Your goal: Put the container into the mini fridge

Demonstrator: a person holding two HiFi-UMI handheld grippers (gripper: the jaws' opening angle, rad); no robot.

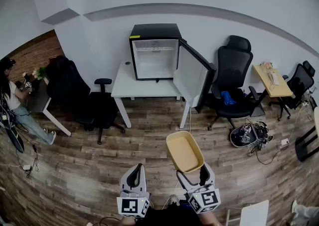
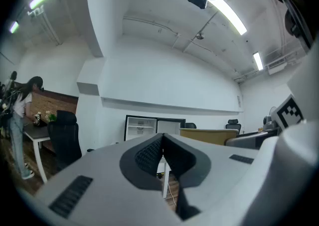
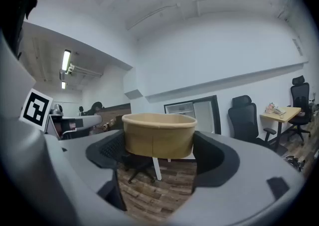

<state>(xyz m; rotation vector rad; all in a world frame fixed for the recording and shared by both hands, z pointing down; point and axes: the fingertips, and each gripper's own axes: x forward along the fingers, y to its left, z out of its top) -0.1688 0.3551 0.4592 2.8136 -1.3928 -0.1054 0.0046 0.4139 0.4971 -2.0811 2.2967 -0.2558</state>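
Observation:
A tan paper container (image 1: 184, 150) is held upright between the jaws of my right gripper (image 1: 192, 176), over the wooden floor; its pads press on both sides of the tub (image 3: 158, 135). The black mini fridge (image 1: 154, 52) stands on a white table (image 1: 130, 86) across the room, its door (image 1: 193, 74) swung open to the right and its white inside empty. In the right gripper view the fridge (image 3: 193, 112) shows beyond the container. My left gripper (image 1: 133, 176) is beside the right one, shut and holding nothing; its pads (image 2: 160, 156) meet.
Black office chairs stand at the table's left (image 1: 84, 98) and right (image 1: 233, 83). A small wooden desk (image 1: 271, 81) is at the far right. A person (image 1: 14, 101) sits at the far left. A bag and cables (image 1: 247, 135) lie on the floor.

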